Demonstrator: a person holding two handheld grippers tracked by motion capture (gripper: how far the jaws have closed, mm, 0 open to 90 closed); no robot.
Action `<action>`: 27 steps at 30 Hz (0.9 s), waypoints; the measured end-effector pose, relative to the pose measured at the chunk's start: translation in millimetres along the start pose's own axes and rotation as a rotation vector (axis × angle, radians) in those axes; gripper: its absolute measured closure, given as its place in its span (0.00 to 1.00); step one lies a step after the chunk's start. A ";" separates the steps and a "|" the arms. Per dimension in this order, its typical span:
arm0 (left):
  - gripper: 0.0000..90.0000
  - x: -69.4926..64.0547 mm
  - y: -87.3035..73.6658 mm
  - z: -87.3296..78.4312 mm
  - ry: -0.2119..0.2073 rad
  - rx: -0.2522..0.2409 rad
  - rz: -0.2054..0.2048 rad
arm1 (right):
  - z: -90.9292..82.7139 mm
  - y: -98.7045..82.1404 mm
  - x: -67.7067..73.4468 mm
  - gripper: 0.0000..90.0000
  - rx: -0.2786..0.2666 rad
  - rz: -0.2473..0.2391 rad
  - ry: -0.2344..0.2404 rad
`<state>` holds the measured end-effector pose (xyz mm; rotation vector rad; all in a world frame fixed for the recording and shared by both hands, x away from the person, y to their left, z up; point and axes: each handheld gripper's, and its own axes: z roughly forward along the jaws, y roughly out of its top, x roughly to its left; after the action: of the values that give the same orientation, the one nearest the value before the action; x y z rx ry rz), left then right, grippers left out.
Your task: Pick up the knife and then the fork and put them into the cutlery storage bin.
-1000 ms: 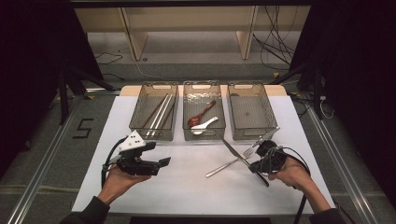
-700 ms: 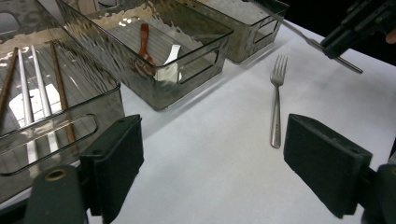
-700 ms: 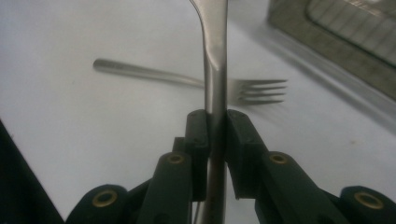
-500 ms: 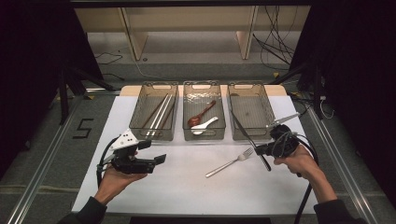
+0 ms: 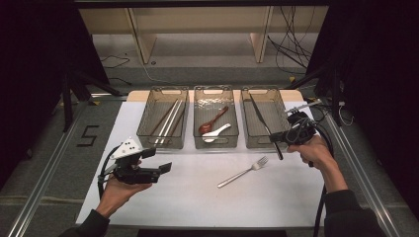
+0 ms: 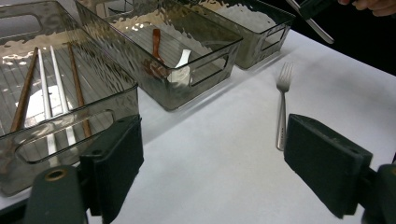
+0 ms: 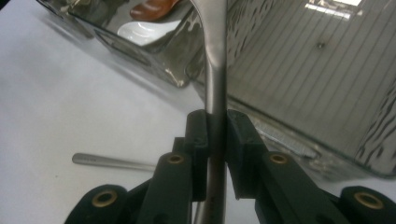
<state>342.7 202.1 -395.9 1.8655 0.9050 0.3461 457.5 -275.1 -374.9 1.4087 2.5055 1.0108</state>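
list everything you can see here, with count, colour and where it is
bins: 3, clear smoky plastic, in a row at the far side of the white table
chopsticks: about four, brown and silver, in the left bin
spoons: 2, one brown and one white, in the middle bin
knife: 1, silver, clamped in the right gripper, blade over the right bin
fork: 1, silver, lying on the table in front of the bins
table: 1, white top
left gripper: 1, black, jaws open and holding nothing, held in the left hand near the table's left front
right gripper: 1, black, jaws shut on the knife, held in the right hand
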 end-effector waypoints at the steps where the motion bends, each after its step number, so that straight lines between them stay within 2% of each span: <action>1: 0.22 0.2 -0.1 -0.4 0.001 0.000 -0.001 | 0.1 3.2 -1.1 0.89 -0.003 0.001 0.005; 16: 0.21 1.9 -0.6 -1.9 0.001 -0.008 -0.007 | 10.2 41.9 -14.2 0.89 -0.037 0.075 -0.037; 27: 0.21 1.8 -0.5 -2.0 -0.001 -0.010 -0.004 | 17.7 65.5 -29.5 0.89 -0.034 0.146 -0.079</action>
<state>342.6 204.8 -395.7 1.8540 0.9043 0.3467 528.7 -266.4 -356.8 1.6080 2.3488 0.9949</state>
